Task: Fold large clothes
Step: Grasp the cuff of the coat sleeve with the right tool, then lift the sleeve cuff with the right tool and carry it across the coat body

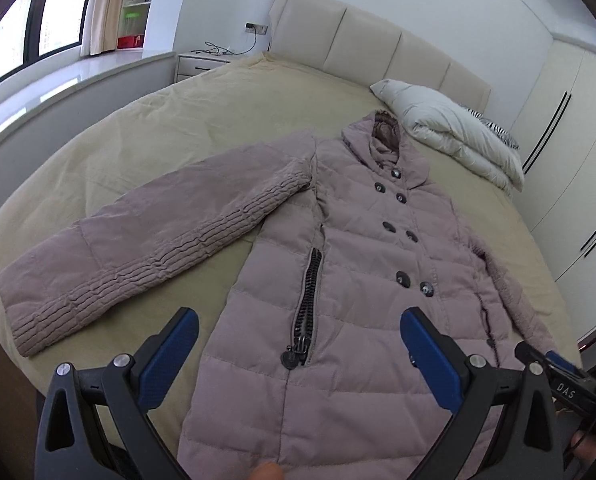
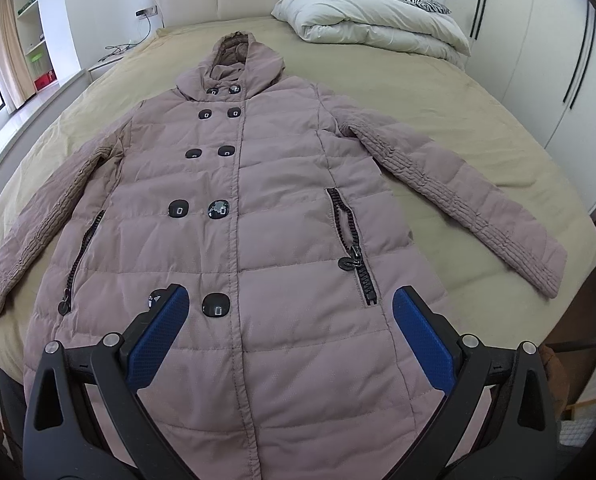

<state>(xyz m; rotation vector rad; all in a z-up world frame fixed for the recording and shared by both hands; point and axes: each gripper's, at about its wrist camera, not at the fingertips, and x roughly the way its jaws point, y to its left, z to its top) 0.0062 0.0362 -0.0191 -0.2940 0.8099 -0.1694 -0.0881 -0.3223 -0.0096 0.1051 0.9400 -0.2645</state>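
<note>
A long puffy pink-grey coat with a hood (image 2: 237, 184) lies flat on the tan bed (image 2: 438, 92), front up, buttons closed, both sleeves spread out. A folded white blanket (image 2: 378, 28) sits far right. The left gripper (image 1: 298, 340) and right gripper (image 2: 287, 316) hover above the near hem, jaws spread wide, holding nothing.

coat (image 1: 350, 264) hem cut off by the lower edge behind the left gripper (image 1: 298, 354), zebra-print pillow (image 2: 414, 2) largely hidden behind the folded duvet (image 2: 378, 24), far beyond the right gripper (image 2: 287, 330)
</note>
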